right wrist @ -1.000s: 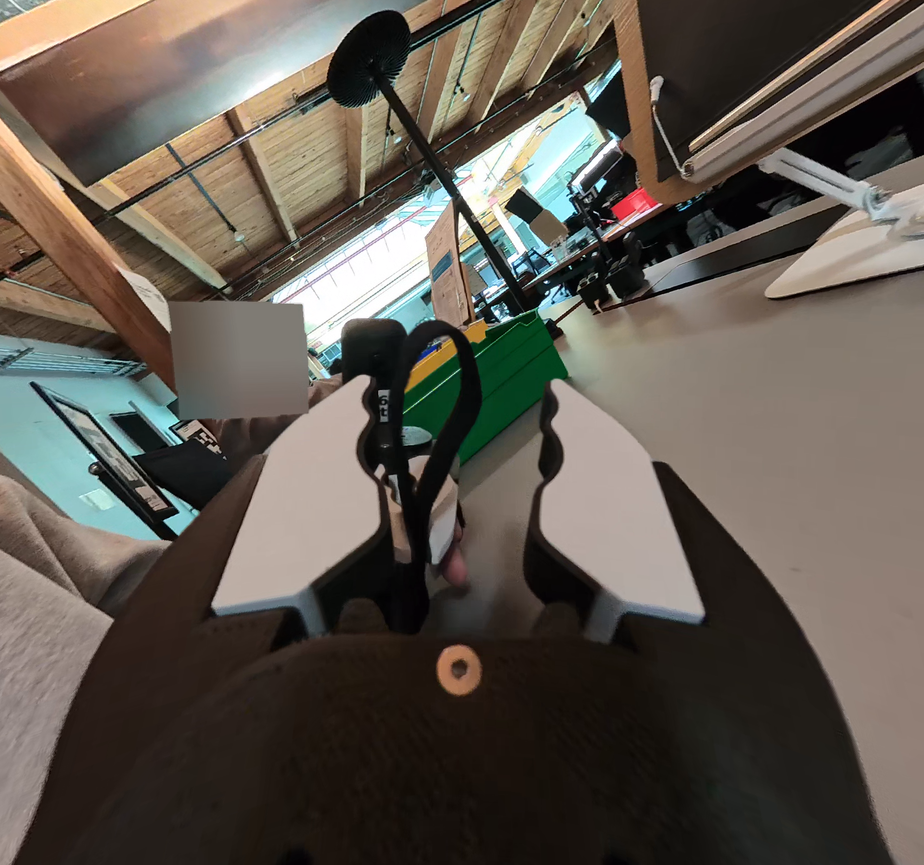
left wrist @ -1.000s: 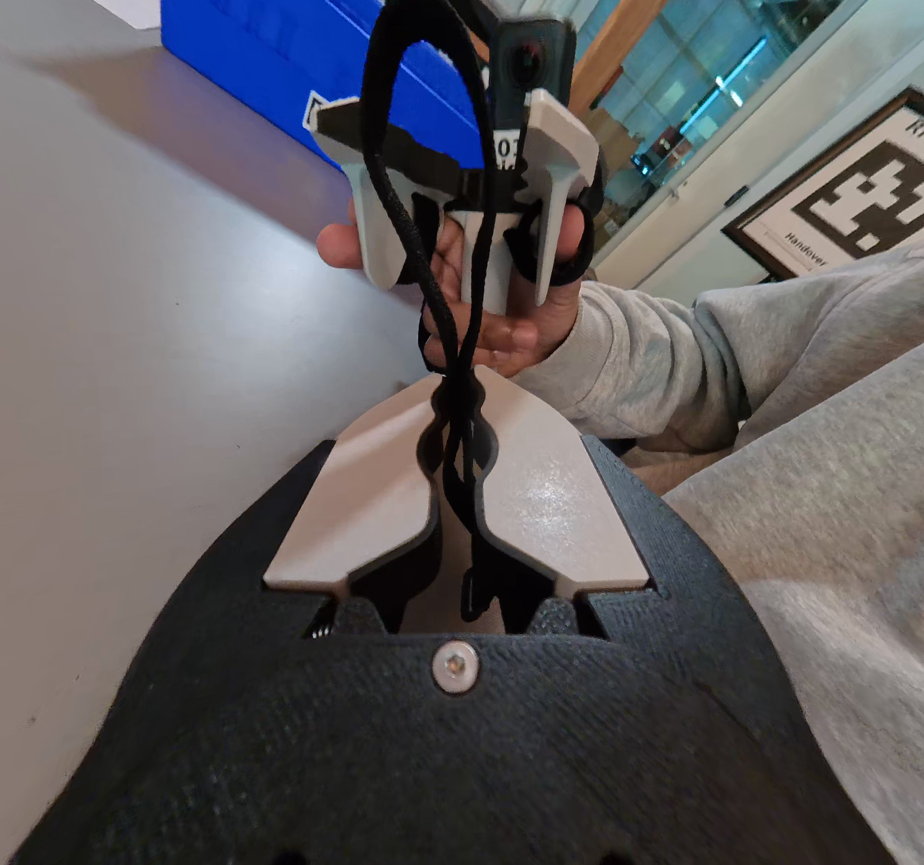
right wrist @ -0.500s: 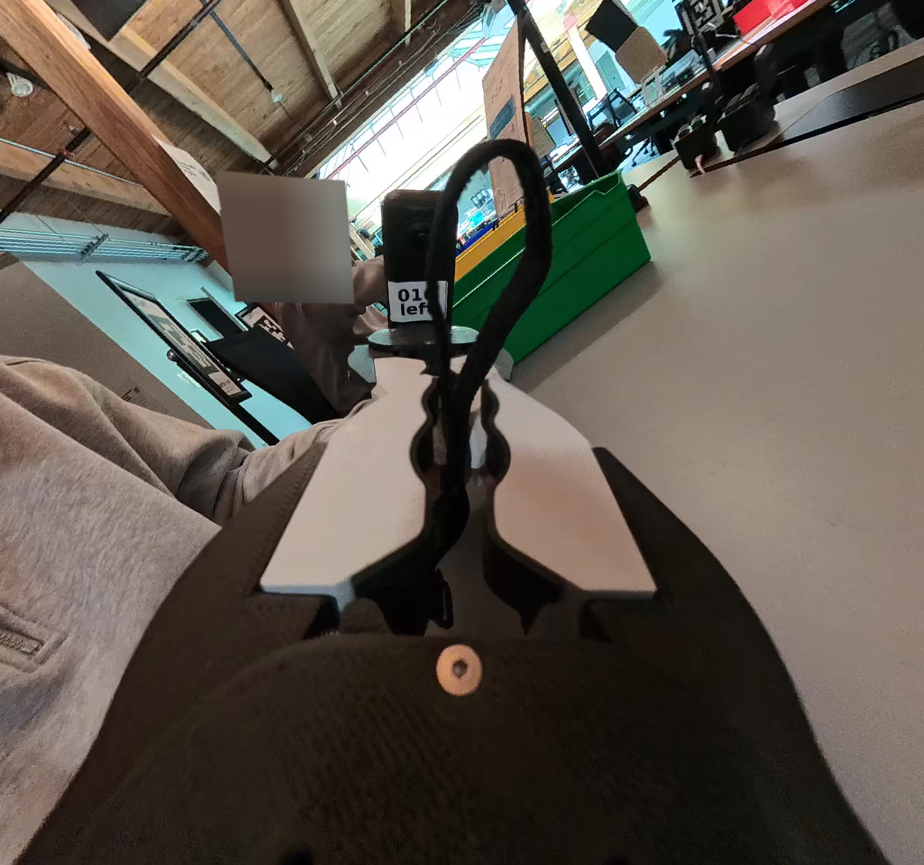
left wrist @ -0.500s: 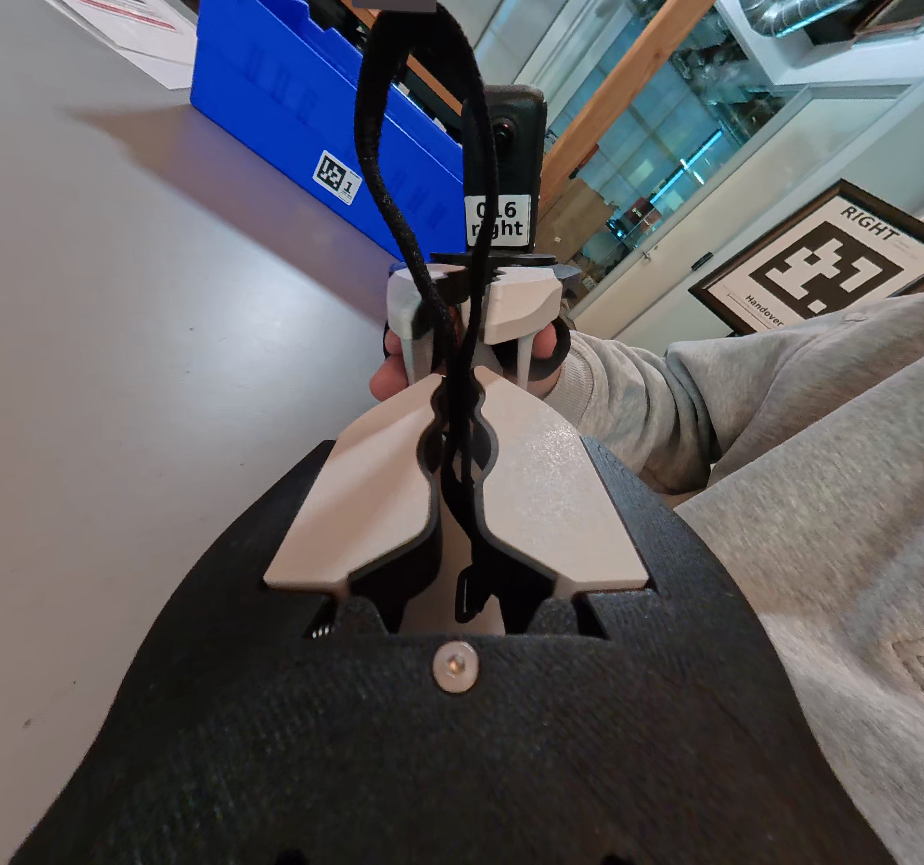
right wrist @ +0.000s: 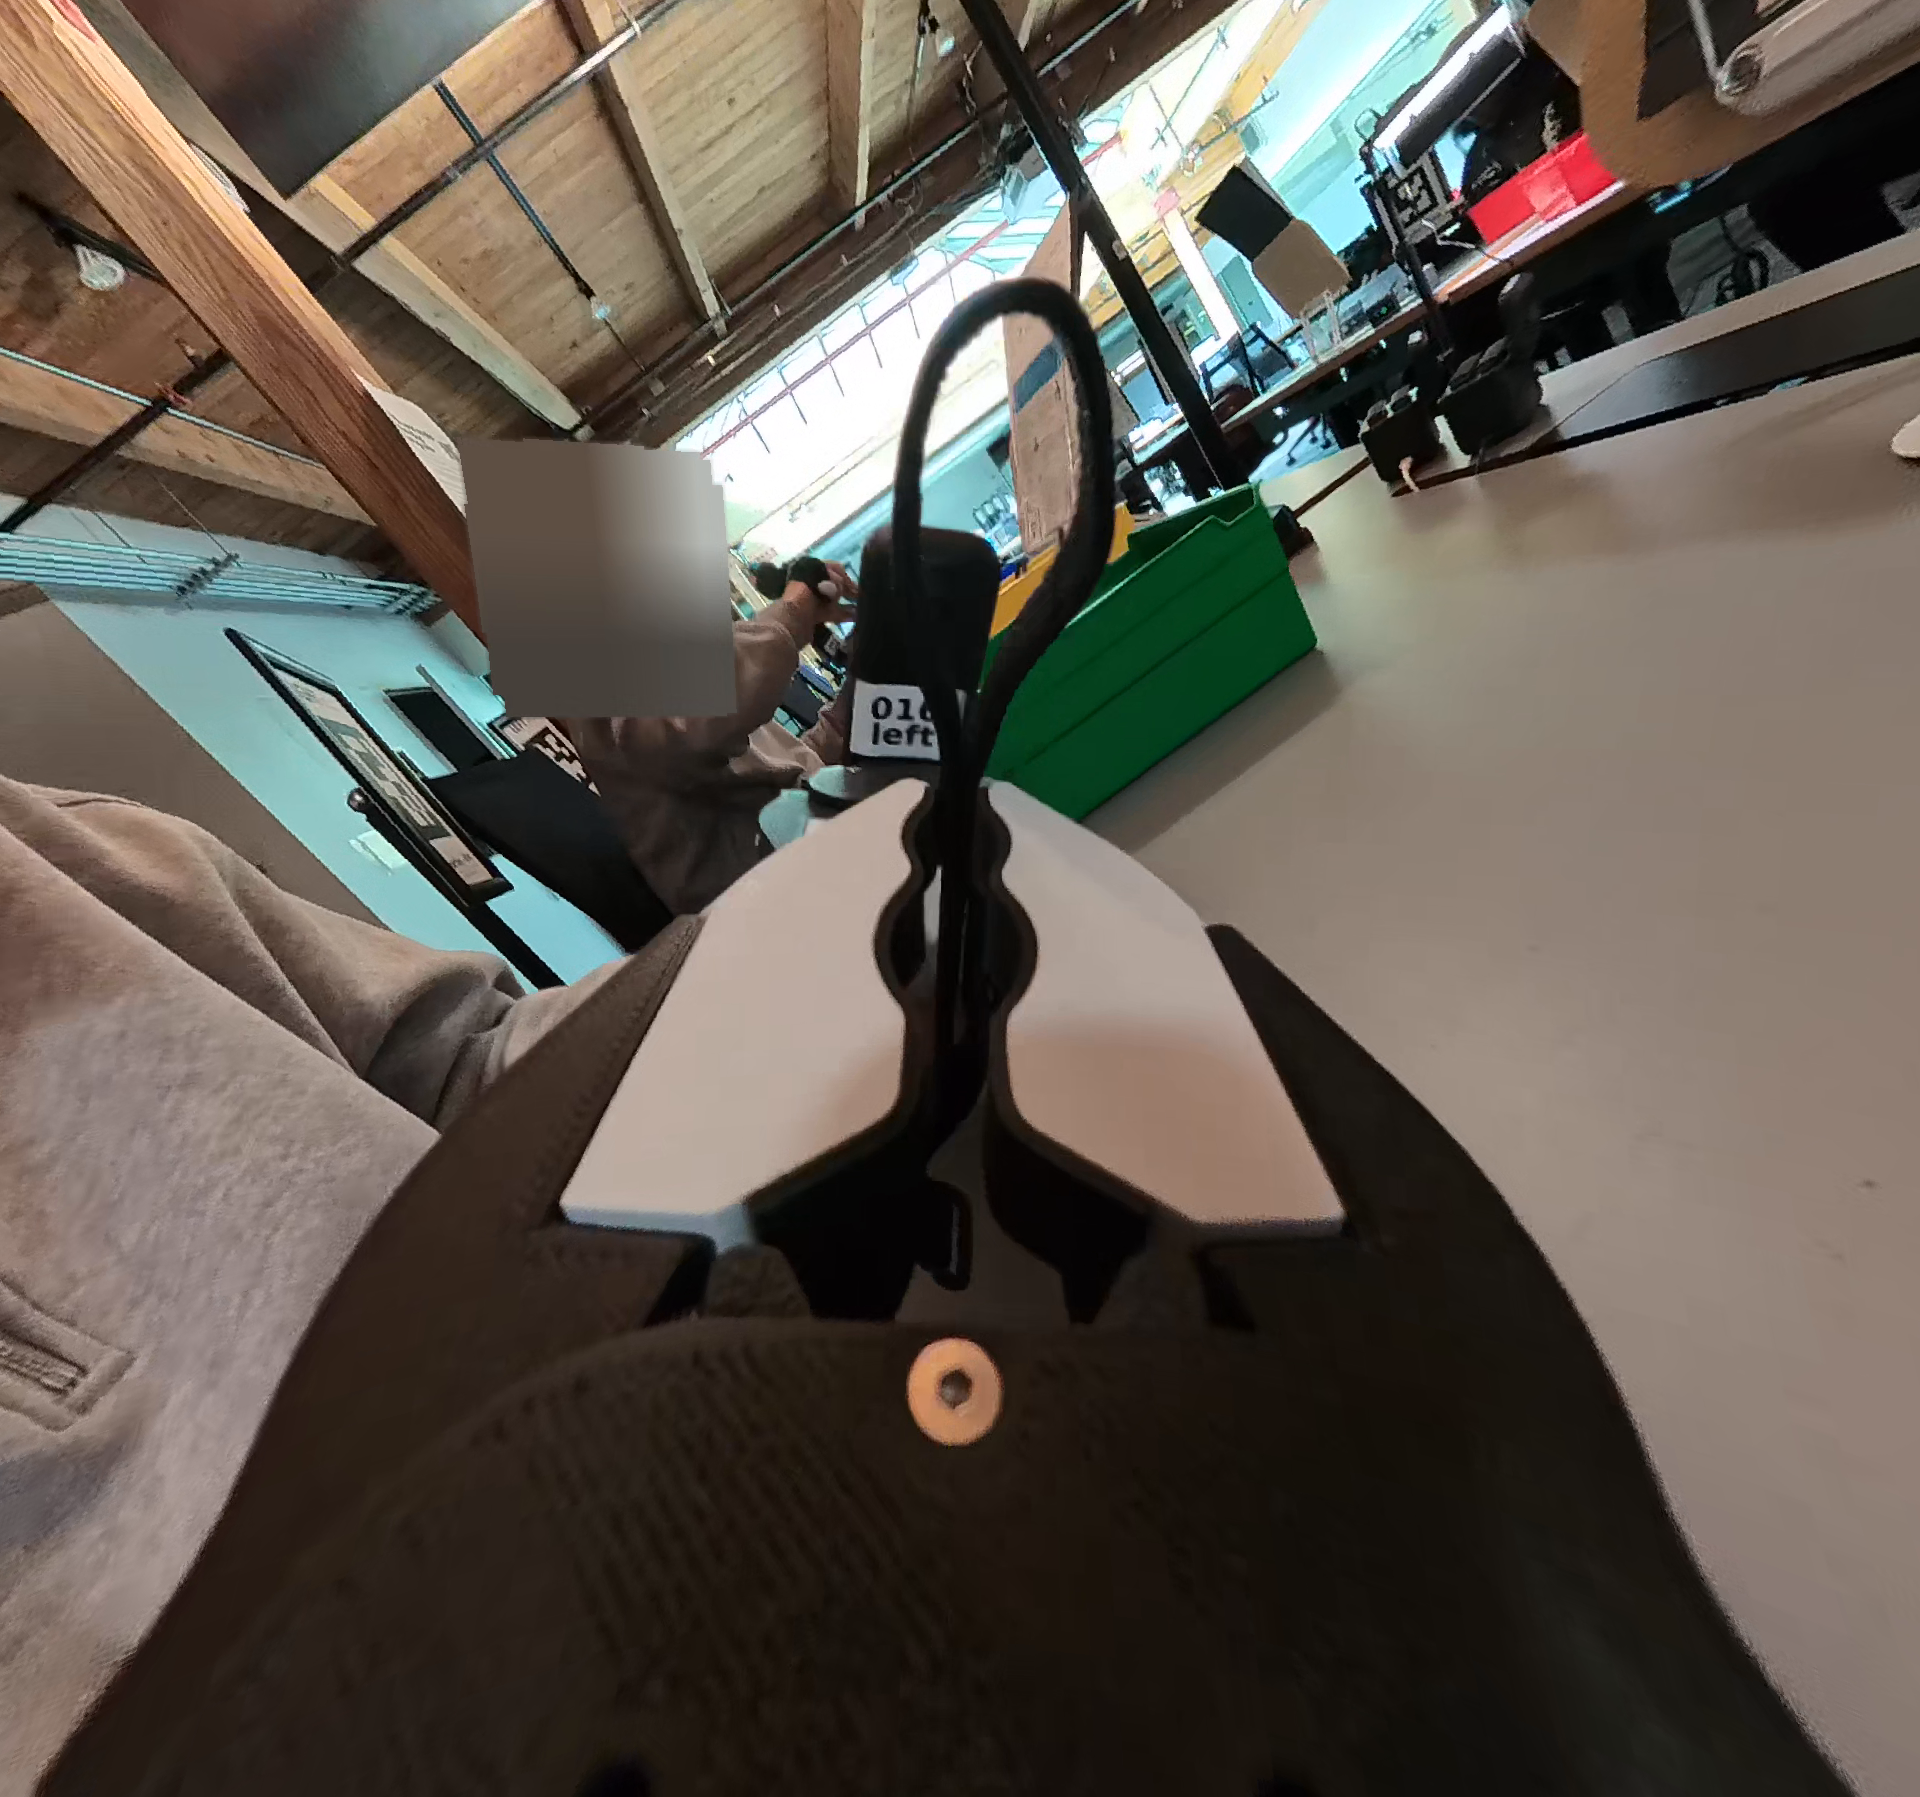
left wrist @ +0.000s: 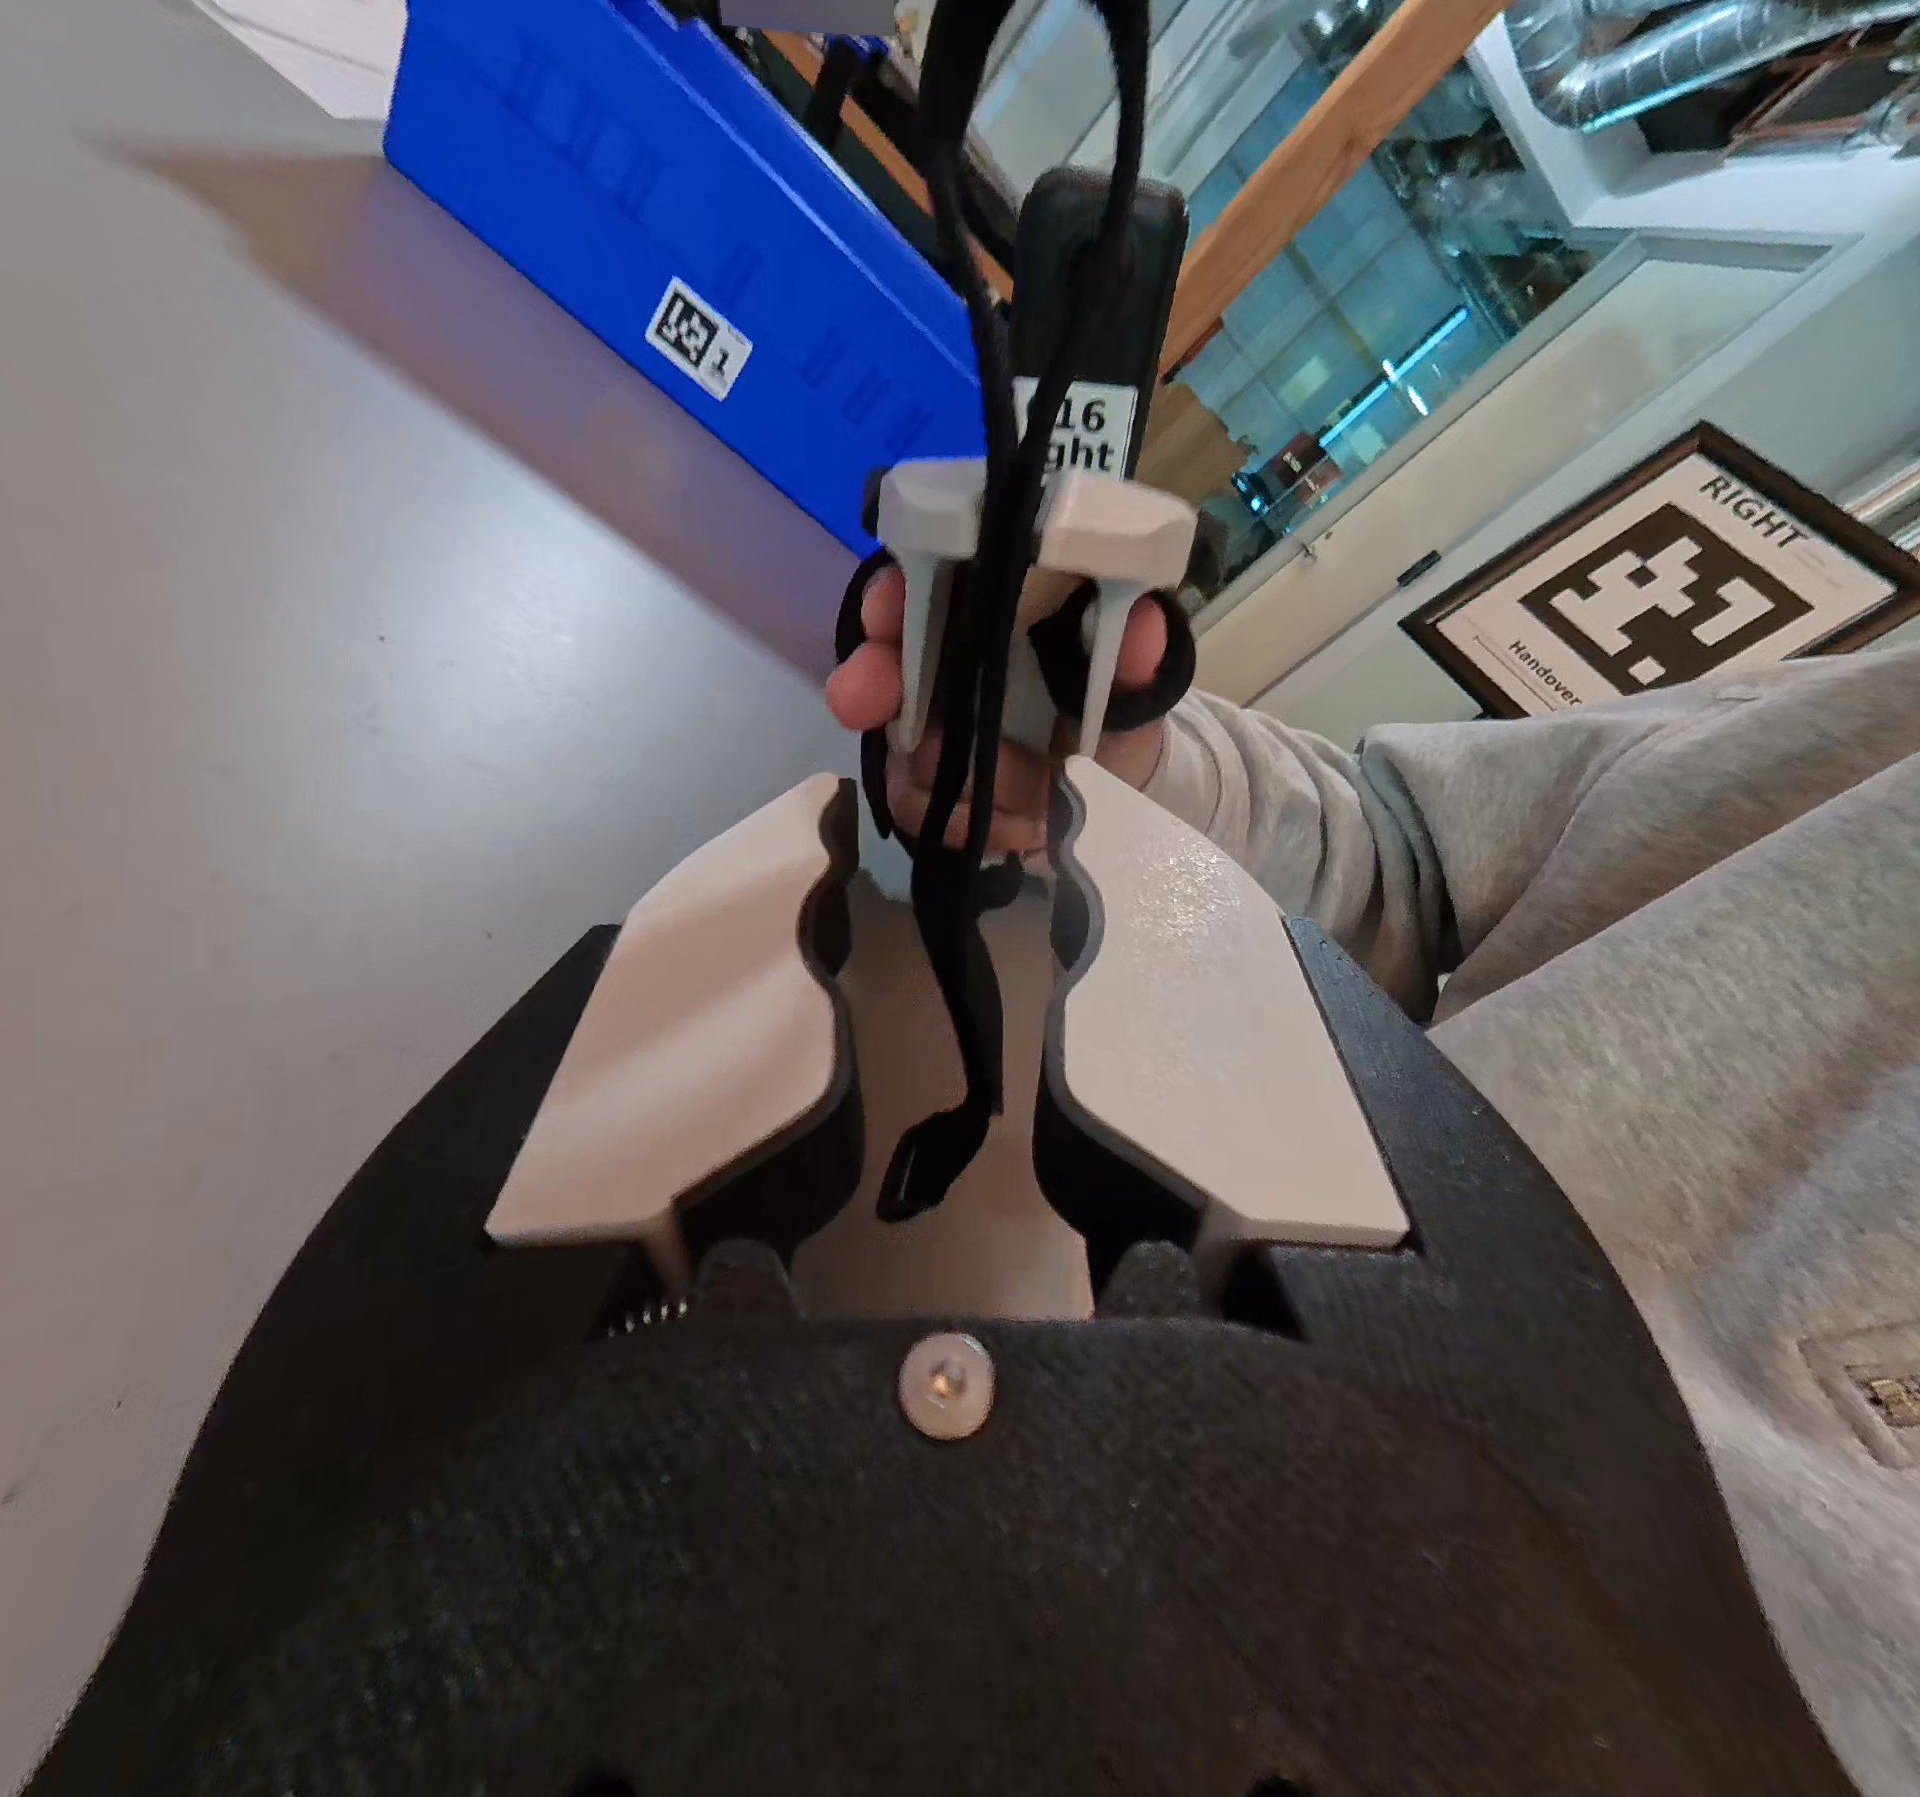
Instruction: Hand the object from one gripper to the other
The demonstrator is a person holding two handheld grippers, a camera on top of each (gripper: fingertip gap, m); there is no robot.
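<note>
Since half a second ago our left gripper point(left wrist: 951, 848) has let go: its jaws, then pinched on the black cord point(left wrist: 982, 667), now stand apart with the cord hanging loose between them. Our right gripper point(right wrist: 956, 828) has its jaws clenched on both strands, so the loop stands up above it. We judge the handover nearly done. Beyond, on the counter point(left wrist: 260, 708), sit a blue bin point(left wrist: 623, 178) and a green bin point(right wrist: 1153, 656).
</note>
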